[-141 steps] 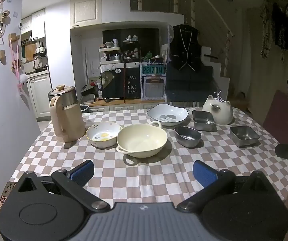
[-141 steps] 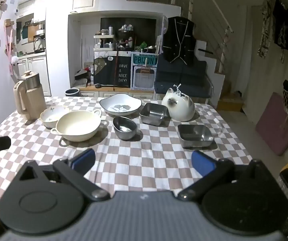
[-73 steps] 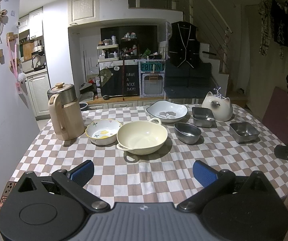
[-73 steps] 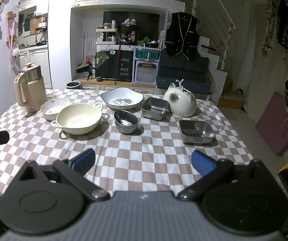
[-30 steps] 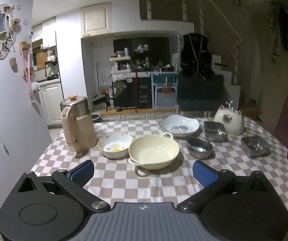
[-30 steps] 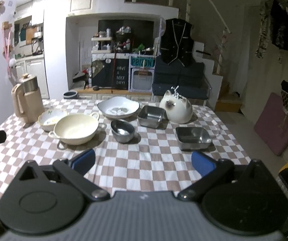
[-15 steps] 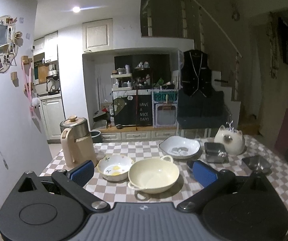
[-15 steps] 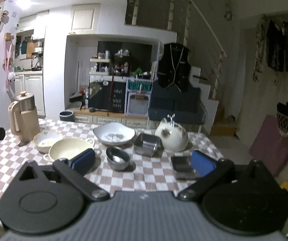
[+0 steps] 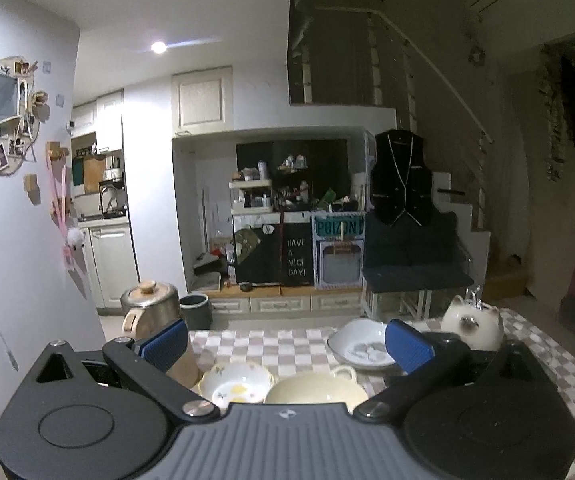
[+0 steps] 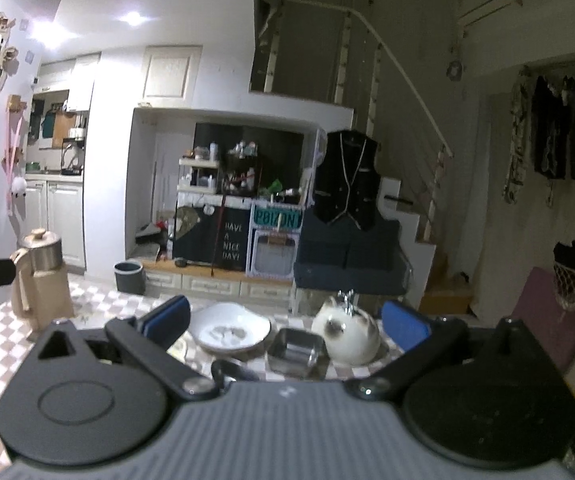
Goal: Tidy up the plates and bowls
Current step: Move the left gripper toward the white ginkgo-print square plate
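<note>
Behind the left gripper (image 9: pixel 287 344), whose body cuts off the near table, a floral bowl (image 9: pixel 237 384) and cream handled bowl (image 9: pixel 315 390) sit side by side, apparently empty; farther right stands a white dish (image 9: pixel 361 346). Both grippers gape wide, holding nothing. The right gripper (image 10: pixel 285 322) half-hides a steel bowl (image 10: pixel 233 370) beside a square steel tin (image 10: pixel 297 350).
</note>
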